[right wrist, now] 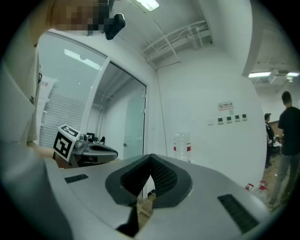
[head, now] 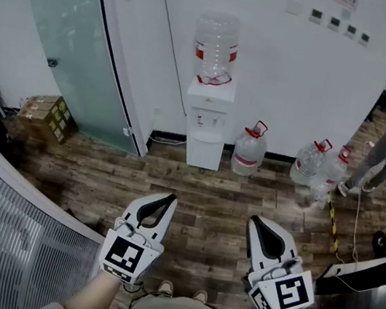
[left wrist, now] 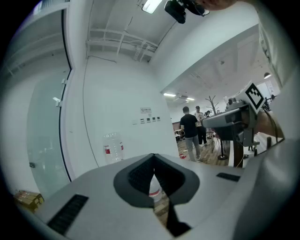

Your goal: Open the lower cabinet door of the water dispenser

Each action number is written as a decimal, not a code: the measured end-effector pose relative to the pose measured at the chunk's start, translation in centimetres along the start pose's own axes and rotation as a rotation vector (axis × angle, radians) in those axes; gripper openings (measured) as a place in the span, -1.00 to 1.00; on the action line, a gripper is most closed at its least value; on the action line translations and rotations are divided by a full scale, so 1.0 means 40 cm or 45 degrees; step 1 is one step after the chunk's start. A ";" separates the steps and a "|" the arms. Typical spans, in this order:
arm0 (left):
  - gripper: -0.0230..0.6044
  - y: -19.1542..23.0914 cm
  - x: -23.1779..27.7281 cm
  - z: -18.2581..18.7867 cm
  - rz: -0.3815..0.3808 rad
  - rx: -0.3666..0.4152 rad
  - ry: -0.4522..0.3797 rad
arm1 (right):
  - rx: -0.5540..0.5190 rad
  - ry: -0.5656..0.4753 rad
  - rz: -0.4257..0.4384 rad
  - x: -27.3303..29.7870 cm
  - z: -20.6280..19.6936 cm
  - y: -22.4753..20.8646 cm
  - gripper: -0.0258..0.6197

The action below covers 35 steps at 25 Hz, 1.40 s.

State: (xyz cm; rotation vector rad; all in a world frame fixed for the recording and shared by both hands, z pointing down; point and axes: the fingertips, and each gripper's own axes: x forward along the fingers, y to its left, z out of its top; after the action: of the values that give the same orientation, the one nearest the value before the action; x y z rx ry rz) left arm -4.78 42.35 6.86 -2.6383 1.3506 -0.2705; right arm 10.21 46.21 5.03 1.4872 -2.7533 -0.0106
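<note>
White boxy water dispenser (head: 206,124), clear ribbed bottle (head: 216,45) atop; left claw (head: 172,197), right claw (head: 255,219) both closed, empty.

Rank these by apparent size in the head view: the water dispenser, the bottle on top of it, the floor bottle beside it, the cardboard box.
1. water dispenser
2. bottle on top
3. cardboard box and floor bottle: these look about alike, so they are left unranked.
</note>
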 end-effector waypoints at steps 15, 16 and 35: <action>-0.91 -0.103 0.059 -0.010 0.009 0.005 0.032 | -0.004 0.004 0.006 -0.071 -0.039 -0.105 -0.90; -0.91 -0.112 0.062 -0.006 0.015 0.005 0.018 | -0.006 0.002 0.007 -0.079 -0.042 -0.113 -0.90; -0.91 -0.015 0.243 -0.120 0.036 -0.008 0.035 | 0.035 0.071 0.031 0.095 -0.196 -0.230 -0.90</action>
State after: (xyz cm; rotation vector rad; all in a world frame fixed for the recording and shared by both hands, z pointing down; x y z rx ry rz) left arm 0.16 34.50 12.47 -2.6278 1.3982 -0.3002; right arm 15.93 37.98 12.78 1.4366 -2.7384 0.0679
